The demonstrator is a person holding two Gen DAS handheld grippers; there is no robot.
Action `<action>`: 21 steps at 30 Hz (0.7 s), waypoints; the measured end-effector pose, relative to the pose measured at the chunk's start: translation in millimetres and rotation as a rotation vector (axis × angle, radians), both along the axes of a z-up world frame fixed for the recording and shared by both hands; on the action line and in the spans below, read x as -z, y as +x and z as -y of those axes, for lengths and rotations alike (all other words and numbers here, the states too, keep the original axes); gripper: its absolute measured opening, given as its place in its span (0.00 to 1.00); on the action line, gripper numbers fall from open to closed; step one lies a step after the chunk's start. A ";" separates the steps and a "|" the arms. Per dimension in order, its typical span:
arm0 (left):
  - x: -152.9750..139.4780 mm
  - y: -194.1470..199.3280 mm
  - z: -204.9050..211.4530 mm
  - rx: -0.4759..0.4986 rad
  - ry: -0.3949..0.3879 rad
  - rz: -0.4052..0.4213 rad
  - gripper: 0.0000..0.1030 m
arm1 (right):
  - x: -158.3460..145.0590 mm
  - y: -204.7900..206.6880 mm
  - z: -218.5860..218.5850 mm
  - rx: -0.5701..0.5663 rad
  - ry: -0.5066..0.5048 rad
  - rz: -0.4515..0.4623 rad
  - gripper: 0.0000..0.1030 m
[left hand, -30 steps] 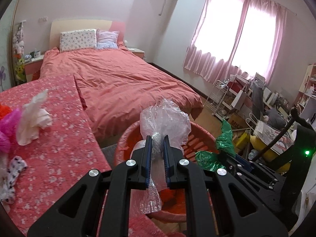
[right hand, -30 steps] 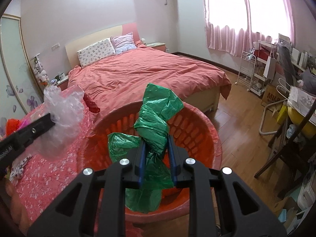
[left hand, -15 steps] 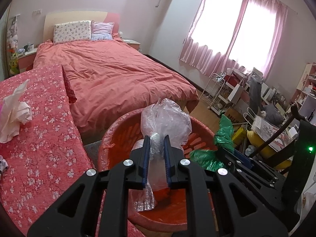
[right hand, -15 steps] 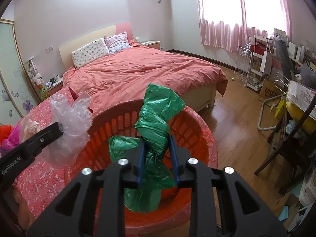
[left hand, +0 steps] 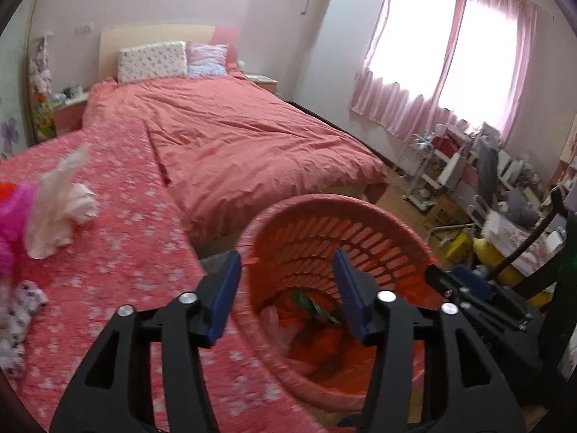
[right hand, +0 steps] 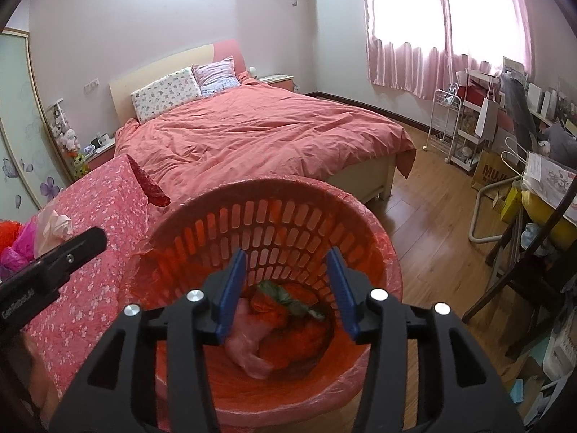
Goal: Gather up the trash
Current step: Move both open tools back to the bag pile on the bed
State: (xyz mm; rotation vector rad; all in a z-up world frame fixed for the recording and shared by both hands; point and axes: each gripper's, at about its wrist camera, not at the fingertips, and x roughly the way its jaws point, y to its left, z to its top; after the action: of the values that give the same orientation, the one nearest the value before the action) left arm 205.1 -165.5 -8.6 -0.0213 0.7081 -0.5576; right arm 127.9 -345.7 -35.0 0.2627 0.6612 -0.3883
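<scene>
A: What are the two grippers doing over the red basket [right hand: 274, 223]?

B: The left gripper [left hand: 286, 283] is spreading its jaws, and nothing is sitting between them. The right gripper [right hand: 286, 285] is opening too, with nothing between its blue pads [right hand: 230, 288].

A: Where is the trash lying?

B: The green bag [right hand: 288, 299] is resting at the bottom of the basket beside a pale clear bag [right hand: 249, 339]; in the left wrist view that part is blurring, so the clear one is probably the pinkish lump [left hand: 277, 324]. More scraps, a white tissue wad [left hand: 59, 205] and a pink bag [left hand: 12, 213], are lying on the flowered cover [left hand: 119, 270] to the left.
</scene>
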 end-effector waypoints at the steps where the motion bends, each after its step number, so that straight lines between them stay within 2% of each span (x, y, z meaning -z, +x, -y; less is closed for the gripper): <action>1: -1.7 -1.2 -4.3 -0.012 0.010 0.012 0.58 | -1.7 0.3 -3.1 -0.004 -0.003 0.002 0.47; 8: -10.6 -12.0 -48.0 -0.114 0.096 0.125 0.68 | -13.2 8.0 -40.7 -0.061 -0.020 0.007 0.48; 13: -15.1 -17.5 -90.6 -0.163 0.103 0.134 0.71 | -19.4 19.1 -80.6 -0.135 -0.030 0.005 0.48; 21: -22.9 -21.4 -188.4 -0.337 0.112 0.133 0.71 | -20.3 41.6 -180.9 -0.315 -0.048 -0.017 0.48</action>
State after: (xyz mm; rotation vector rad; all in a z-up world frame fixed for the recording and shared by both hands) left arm 183.7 22.9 14.2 0.0007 0.5895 -0.1942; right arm 169.5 -164.9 -14.7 0.1069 0.6967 -0.1047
